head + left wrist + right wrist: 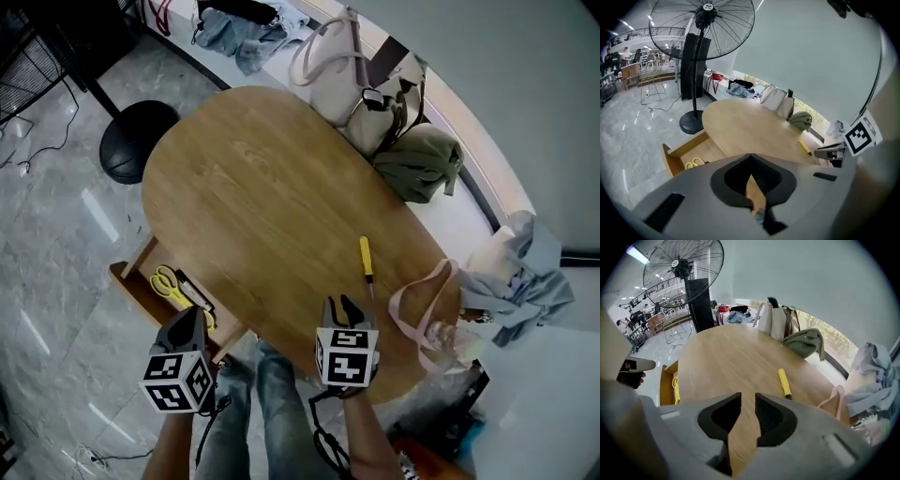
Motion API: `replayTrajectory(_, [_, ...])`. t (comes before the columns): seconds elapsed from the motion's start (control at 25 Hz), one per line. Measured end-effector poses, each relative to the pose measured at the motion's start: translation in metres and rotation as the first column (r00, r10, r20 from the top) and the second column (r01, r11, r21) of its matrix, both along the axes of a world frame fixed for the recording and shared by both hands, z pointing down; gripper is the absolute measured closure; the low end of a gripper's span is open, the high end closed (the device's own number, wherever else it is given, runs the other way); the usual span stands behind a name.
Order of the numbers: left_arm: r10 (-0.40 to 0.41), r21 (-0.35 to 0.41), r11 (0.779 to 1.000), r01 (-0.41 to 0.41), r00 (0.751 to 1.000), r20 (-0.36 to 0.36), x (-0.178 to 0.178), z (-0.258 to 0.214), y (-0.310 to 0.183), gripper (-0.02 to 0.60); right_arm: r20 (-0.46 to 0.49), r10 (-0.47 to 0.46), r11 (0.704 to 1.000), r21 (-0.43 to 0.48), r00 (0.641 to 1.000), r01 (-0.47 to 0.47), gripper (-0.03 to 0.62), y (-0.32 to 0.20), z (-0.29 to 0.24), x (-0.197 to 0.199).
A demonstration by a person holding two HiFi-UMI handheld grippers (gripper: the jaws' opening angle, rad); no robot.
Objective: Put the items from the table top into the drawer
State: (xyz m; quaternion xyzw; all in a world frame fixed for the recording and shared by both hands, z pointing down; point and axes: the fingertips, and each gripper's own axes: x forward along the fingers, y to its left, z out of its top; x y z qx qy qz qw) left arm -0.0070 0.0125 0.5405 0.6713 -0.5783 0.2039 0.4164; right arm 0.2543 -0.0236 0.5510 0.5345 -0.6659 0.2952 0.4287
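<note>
A yellow-handled tool (366, 262) lies on the oval wooden table (262, 197), right of centre; it also shows in the right gripper view (784, 383). The drawer (141, 292) stands pulled out under the table's left edge, with yellow scissors (167, 281) and a dark item (192, 292) inside. My right gripper (345, 307) hovers over the near table edge just short of the tool, open, with bare wood showing between its jaws (748, 397). My left gripper (194, 317) hangs over the drawer's near end, tips together and empty (750, 155).
A beige handbag (333, 80) and an olive bag (422, 164) sit at the table's far right edge. A pink-strapped bag (427, 314) lies at the near right. A standing fan's base (131, 136) is on the floor left of the table. Clothes (525, 272) pile on the ledge.
</note>
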Motion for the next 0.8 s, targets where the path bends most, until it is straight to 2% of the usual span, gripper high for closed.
replayTrajectory(0.48, [0.144,-0.024,0.989,-0.145,0.989,-0.015,0.083,0.01,-0.033,0.586,-0.019,0.121,0.992,-0.036,0.992,-0.122,0.507,0.006,0.009,0.083])
replayTrajectory(0.8, [0.227,-0.029,0.973,-0.227,0.974,-0.015,0.127,0.019,-0.061,0.586,-0.006,0.145,0.987,-0.07,0.989,-0.145,0.507,-0.004,0.027,0.111])
